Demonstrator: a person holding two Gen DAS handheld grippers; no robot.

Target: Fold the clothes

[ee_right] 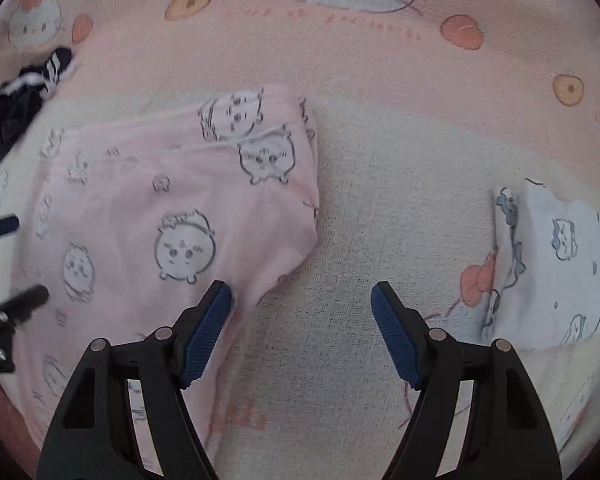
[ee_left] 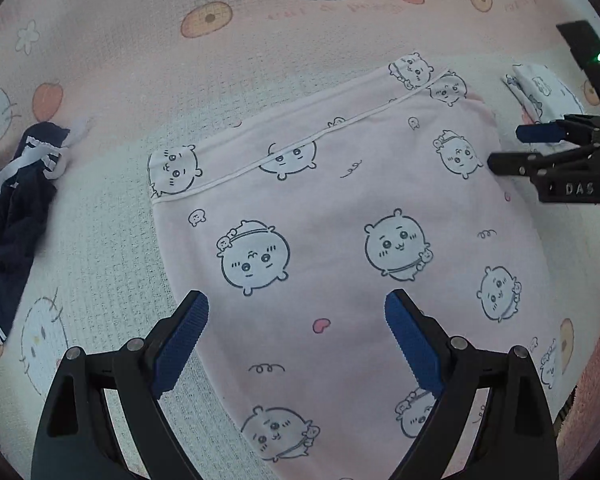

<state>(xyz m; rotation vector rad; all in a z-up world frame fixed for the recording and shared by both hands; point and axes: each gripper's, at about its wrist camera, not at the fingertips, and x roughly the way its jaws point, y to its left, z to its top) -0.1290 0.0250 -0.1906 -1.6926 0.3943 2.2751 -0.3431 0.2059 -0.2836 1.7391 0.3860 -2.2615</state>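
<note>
**Pink garment spread on cartoon-cat bedding, both grippers empty**

Pink and cream bedding (ee_left: 112, 80) printed with cartoon cats and fruit fills both views and carries all the clothes.

Left wrist view: at the bottom of the frame the left gripper (ee_left: 296, 340) has its blue-padded fingers (ee_left: 180, 340) spread wide, holding nothing, poised over the lower part of the pink garment (ee_left: 340, 216). That garment, printed with round cartoon animals, lies flat across the centre of the frame, a white-piped edge crossing its upper part on a slant. At the right edge, middle height, the right gripper (ee_left: 512, 148) reaches in sideways, its tips at the garment's right border; whether they touch the cloth I cannot tell. Just beyond it, at upper right, sits a folded white garment (ee_left: 540, 88). At the left edge a dark navy garment (ee_left: 16, 208) with white trim lies crumpled, apart from the pink one.

Right wrist view: the right gripper (ee_right: 300, 336) at the bottom has its fingers wide apart and empty, the left one over the pink garment's (ee_right: 172, 208) edge, the right one over bare bedding (ee_right: 380, 152). The white garment (ee_right: 552, 264) lies at the right, well apart from the pink one. The navy garment (ee_right: 16, 108) is at upper left, blurred.
</note>
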